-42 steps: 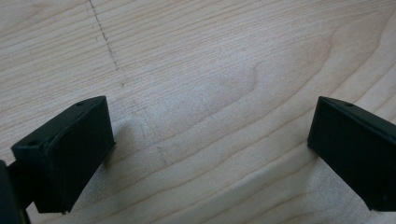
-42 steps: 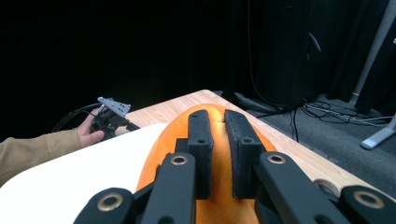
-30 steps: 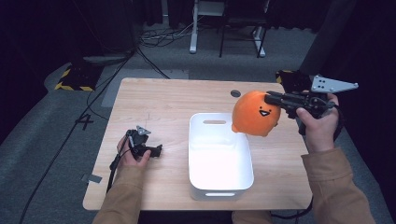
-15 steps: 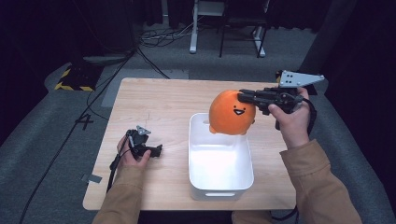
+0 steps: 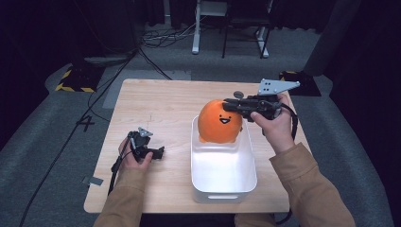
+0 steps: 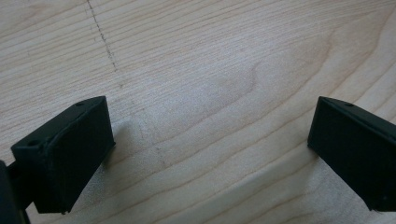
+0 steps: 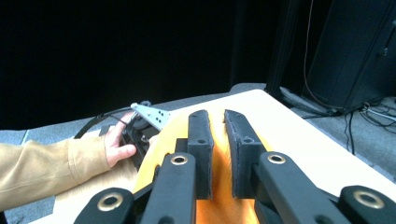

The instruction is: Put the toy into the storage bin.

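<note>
Your right gripper [image 5: 232,101] pinches the round orange smiling plush toy [image 5: 220,121] above the white rectangular plastic bin [image 5: 223,171] by the light wooden desk's [image 5: 161,101] right edge. Your left gripper [image 5: 160,152], spread, rests near the left edge; grey carpet [image 5: 52,127] and dark curtains surround you.

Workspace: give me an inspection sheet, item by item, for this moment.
Surface: wooden table, faint scratch marks in the left gripper view.
Job's things: orange plush with a smiling face, held over the far end of the white bin; the part of the bin in sight holds nothing.
Clutter: nothing seen on the table.
Grippers: right gripper, jaws pinching the plush's top; left gripper, jaws wide apart, low over bare wood, holding nothing.
Cables: one trails from each gripper; more lie on the floor beyond the table.
Surroundings: grey carpet, yellow-black hazard tape at far left, furniture legs behind, dark backdrop.
</note>
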Demonstrator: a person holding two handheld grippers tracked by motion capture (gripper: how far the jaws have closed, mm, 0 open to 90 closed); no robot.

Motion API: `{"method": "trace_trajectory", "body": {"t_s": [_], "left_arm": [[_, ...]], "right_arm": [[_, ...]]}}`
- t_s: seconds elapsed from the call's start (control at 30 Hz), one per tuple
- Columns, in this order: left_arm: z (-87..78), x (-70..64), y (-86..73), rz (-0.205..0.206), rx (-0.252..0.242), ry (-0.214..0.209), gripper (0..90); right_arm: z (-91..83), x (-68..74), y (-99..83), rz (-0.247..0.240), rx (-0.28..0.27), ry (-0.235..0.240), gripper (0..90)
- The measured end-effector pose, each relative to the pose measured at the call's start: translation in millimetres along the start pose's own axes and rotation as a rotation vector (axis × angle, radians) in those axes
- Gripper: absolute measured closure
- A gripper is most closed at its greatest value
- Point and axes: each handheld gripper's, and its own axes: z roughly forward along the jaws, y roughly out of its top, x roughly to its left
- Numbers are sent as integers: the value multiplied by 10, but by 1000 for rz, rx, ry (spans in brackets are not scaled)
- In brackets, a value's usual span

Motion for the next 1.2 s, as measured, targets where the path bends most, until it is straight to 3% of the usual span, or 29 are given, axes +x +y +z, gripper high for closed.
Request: {"method": "trace_trajectory", "body": {"t_s": [0.8,1.2], "left_arm": [[0,0,0,0,0,0,5],[0,0,0,0,0,0,5]], "right_arm": [[304,61,-376,25,123,43,811],[478,75,-478,42,244,56,801]]}}
